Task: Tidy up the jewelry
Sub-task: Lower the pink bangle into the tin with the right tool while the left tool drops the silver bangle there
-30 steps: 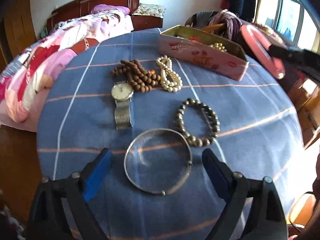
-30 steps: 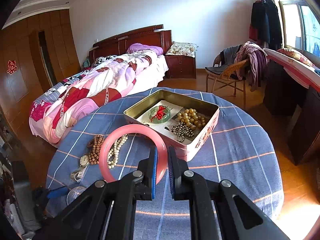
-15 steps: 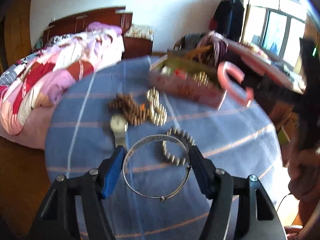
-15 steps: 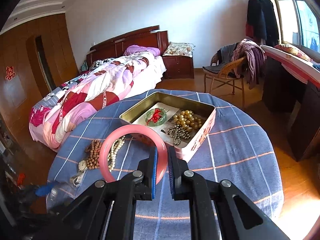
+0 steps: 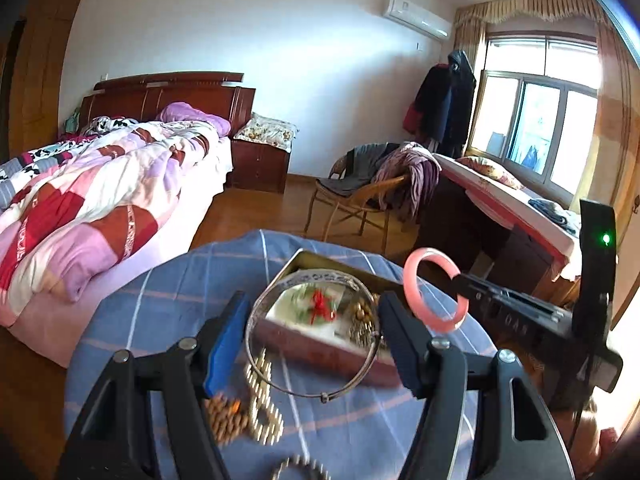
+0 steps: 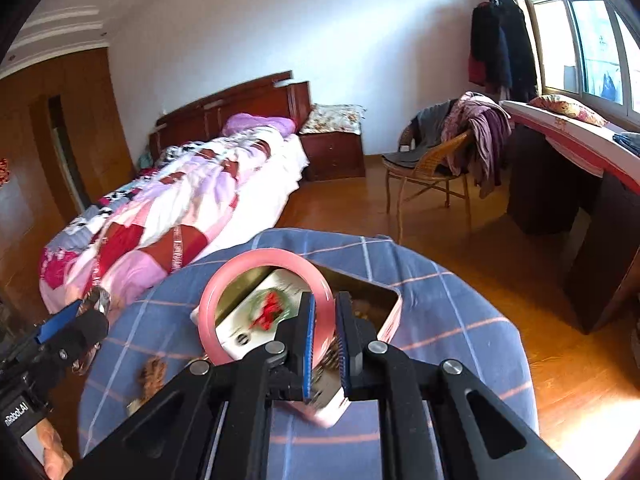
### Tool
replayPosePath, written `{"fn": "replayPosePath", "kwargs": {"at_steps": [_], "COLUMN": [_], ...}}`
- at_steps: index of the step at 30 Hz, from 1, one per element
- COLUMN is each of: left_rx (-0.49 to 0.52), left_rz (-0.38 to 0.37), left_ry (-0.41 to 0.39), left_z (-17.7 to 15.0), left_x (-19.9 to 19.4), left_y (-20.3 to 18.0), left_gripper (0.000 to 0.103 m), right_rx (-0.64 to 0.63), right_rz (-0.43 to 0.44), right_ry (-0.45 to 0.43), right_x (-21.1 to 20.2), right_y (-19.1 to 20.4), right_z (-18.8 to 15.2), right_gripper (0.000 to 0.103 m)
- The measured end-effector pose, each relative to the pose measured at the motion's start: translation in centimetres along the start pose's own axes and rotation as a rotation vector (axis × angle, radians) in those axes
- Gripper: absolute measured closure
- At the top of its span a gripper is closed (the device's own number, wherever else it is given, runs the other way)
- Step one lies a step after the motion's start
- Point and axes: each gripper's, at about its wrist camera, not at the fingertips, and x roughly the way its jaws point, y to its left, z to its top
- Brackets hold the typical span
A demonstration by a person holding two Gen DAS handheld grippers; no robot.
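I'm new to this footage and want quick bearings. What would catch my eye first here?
Most striking is the pink bangle, clamped in the right hand-held gripper above the open tin box on the blue checked tablecloth. Beside it, the left hand-held gripper spans a thin silver bangle in front of the same box. Loose bead strands lie on the cloth below.
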Motion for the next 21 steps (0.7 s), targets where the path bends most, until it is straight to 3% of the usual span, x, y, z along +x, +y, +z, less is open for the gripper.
{"fn": "replayPosePath", "kwargs": {"at_steps": [9, 21], "left_rx": [0.006, 0.067], "left_rz": [0.033, 0.118], "left_ry": [0.127, 0.24], "left_z": [0.0, -1.4], "left_x": [9.4, 13.8], "left_y": [-1.3, -2.6], "left_gripper": [0.035, 0.035], "right_rx": [0.006, 0.016], "right_rz": [-0.053, -0.033], "right_ry": [0.125, 0.172], "right_x": [7.4, 9.9], "right_y": [-1.7, -2.7], "right_z": [-0.4, -1.4], "right_gripper": [0.094, 0.092]}}
